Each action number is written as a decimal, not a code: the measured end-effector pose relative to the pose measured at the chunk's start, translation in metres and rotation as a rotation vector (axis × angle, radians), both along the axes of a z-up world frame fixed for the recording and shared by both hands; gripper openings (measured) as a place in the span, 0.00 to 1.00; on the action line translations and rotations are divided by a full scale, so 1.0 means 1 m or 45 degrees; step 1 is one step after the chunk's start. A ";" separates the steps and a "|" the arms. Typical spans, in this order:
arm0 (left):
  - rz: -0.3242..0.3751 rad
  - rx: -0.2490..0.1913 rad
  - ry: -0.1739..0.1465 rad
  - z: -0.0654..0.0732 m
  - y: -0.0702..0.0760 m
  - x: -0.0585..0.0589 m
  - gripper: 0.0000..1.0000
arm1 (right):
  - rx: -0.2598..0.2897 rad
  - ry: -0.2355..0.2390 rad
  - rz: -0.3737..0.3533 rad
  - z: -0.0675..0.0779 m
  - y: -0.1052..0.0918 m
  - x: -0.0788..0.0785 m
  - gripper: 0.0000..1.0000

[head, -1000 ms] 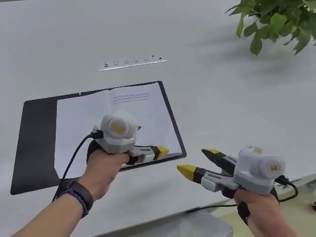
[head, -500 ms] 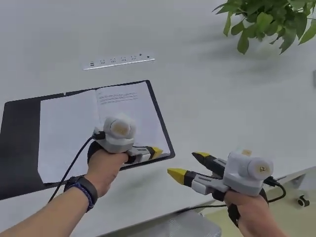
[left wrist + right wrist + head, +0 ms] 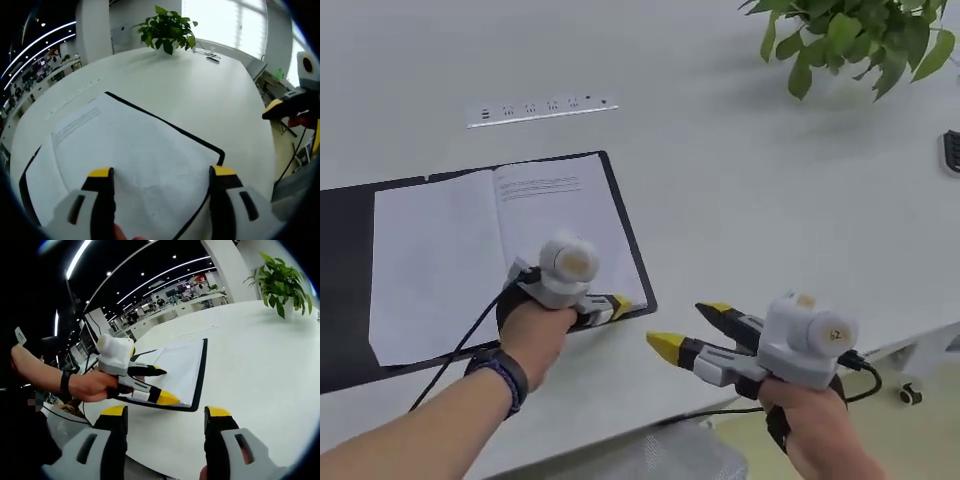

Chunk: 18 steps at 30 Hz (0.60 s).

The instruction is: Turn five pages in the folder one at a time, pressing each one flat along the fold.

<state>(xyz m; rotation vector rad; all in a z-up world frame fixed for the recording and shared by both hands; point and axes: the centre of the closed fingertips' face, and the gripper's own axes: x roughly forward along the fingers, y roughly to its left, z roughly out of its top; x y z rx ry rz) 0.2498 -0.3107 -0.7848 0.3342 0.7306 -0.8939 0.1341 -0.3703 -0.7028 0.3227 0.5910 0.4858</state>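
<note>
Beneath the spread left claw lies the folder

In the head view the folder is cut off by the left edge, and part of its near edge is covered by the left hand-held gripper. The printed lines in it are too small to be read. The plant is cropped by the top edge, and a dark object is cut off at the right edge and cannot be identified.
</note>
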 end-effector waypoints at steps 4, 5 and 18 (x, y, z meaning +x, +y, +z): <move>-0.011 -0.003 -0.009 0.001 0.001 0.000 0.78 | 0.009 0.009 -0.008 -0.002 -0.001 0.000 0.60; -0.014 -0.010 -0.004 0.001 0.002 0.000 0.78 | 0.009 0.011 -0.006 -0.003 -0.001 0.000 0.60; 0.034 -0.092 0.030 0.007 0.012 0.008 0.64 | 0.035 -0.005 0.015 -0.004 0.005 0.019 0.56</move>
